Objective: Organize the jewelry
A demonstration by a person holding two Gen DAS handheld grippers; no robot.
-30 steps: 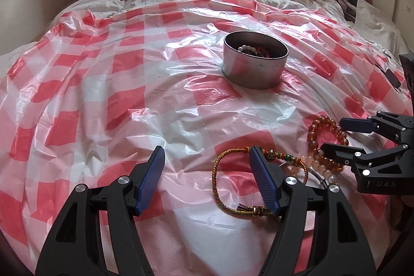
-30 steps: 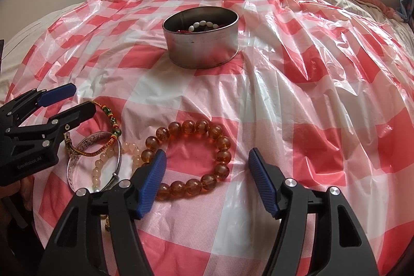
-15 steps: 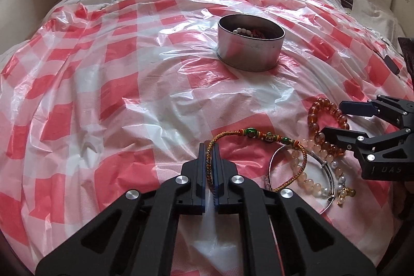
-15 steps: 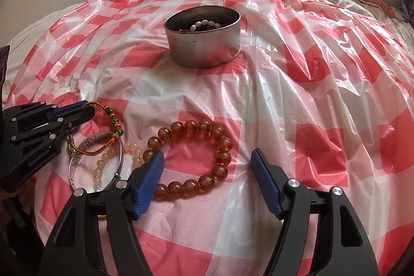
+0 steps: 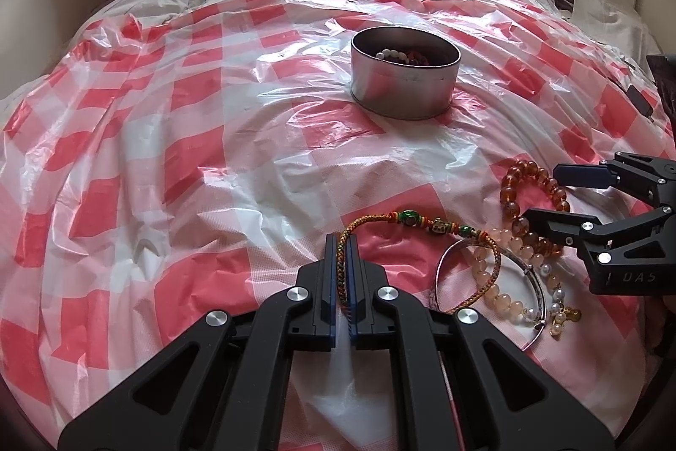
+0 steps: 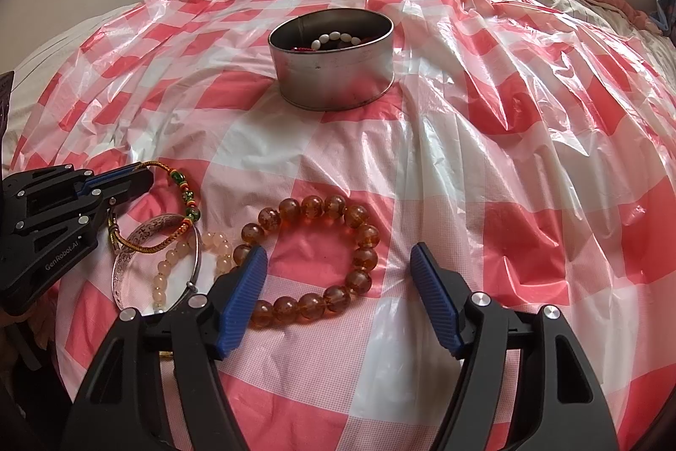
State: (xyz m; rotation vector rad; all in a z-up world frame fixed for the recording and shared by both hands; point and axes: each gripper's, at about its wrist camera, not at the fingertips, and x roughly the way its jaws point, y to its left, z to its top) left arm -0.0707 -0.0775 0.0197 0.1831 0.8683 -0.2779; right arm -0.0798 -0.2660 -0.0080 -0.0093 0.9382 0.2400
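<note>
Left gripper (image 5: 342,239) has snapped shut on the braided cord bracelet (image 5: 422,222) since a second ago.
Cord pinched between pads; right gripper (image 6: 338,265) jaws wide, bare, straddling amber bead bracelet (image 6: 355,214) on checked sheet (image 6: 464,172); tin (image 6: 333,79) beyond.

A braided gold-and-red cord bracelet (image 5: 422,222) with green beads lies on the checked sheet, one side of its loop pinched between closed gripper pads and its far side draped over a silver bangle (image 5: 490,294). A strand of pale peach beads (image 5: 502,299) crosses the bangle, and an amber bead bracelet (image 6: 312,261) lies flat in a ring just beside them. Farther back stands a round metal tin (image 6: 333,79), open-topped, containing white beads (image 6: 333,39) and dark red pieces.
</note>
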